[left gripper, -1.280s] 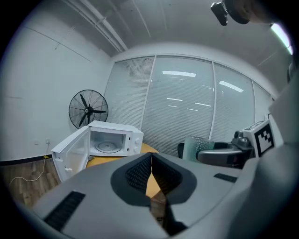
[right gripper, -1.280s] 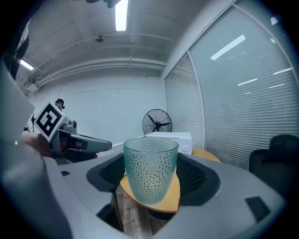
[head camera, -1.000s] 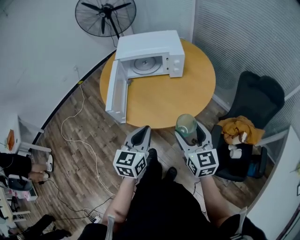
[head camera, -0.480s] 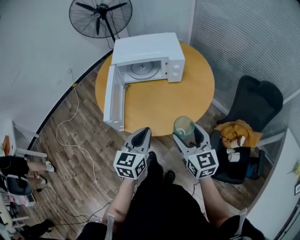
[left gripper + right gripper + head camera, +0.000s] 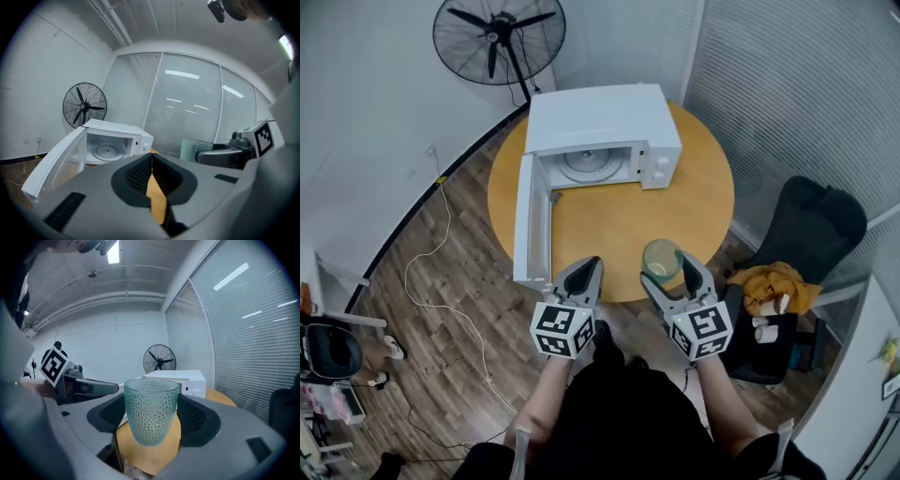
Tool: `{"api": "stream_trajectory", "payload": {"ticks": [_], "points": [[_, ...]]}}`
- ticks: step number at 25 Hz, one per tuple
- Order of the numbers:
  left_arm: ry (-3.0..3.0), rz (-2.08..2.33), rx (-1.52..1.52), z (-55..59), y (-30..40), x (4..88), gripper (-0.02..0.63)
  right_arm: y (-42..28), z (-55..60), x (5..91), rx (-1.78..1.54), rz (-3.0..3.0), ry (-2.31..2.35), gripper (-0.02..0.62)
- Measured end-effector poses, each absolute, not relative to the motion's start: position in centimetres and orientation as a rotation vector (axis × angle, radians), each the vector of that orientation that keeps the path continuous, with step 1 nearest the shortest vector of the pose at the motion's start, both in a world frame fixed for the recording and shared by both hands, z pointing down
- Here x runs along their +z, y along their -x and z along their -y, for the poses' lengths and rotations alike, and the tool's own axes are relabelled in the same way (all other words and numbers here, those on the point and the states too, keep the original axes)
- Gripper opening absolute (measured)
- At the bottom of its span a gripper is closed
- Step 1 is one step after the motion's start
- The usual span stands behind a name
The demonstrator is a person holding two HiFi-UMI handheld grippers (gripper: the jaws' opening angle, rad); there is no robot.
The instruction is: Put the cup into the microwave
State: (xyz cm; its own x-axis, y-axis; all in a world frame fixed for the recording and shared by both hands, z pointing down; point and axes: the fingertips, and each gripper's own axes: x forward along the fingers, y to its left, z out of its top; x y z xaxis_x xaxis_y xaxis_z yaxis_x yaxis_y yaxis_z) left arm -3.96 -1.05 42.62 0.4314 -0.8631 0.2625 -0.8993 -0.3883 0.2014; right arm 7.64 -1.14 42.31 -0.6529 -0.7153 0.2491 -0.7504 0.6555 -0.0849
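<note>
A pale green dimpled glass cup (image 5: 151, 411) stands upright between the pads of my right gripper (image 5: 152, 416), which is shut on it. From the head view the cup (image 5: 662, 260) hangs over the near edge of the round wooden table (image 5: 675, 202), held in the right gripper (image 5: 672, 274). The white microwave (image 5: 605, 131) sits at the table's far side with its door (image 5: 532, 220) swung wide open and its turntable (image 5: 589, 161) bare. My left gripper (image 5: 584, 275) is shut and empty, at the table's near edge, left of the cup. In the left gripper view the microwave (image 5: 112, 143) shows ahead to the left.
A standing fan (image 5: 495, 42) is behind the microwave. A black chair (image 5: 802, 234) with orange cloth (image 5: 773, 281) stands at the right, close to the table. A cable (image 5: 431, 272) runs over the wooden floor on the left. Blinds close off the far right wall.
Both grippers, with the cup still held in the right one, have come closer to the table; the cup now hangs over its near edge instead of short of it.
</note>
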Motion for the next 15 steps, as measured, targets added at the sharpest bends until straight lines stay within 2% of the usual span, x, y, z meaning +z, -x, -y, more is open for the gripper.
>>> {"api": "stream_trajectory", "payload": {"ticks": [15], "points": [[-2.405,1.443,0.181,5.8,7.9,43.5,-0.003,-1.1,6.8,44.0,0.274,2.620,-1.197,0.351]]}}
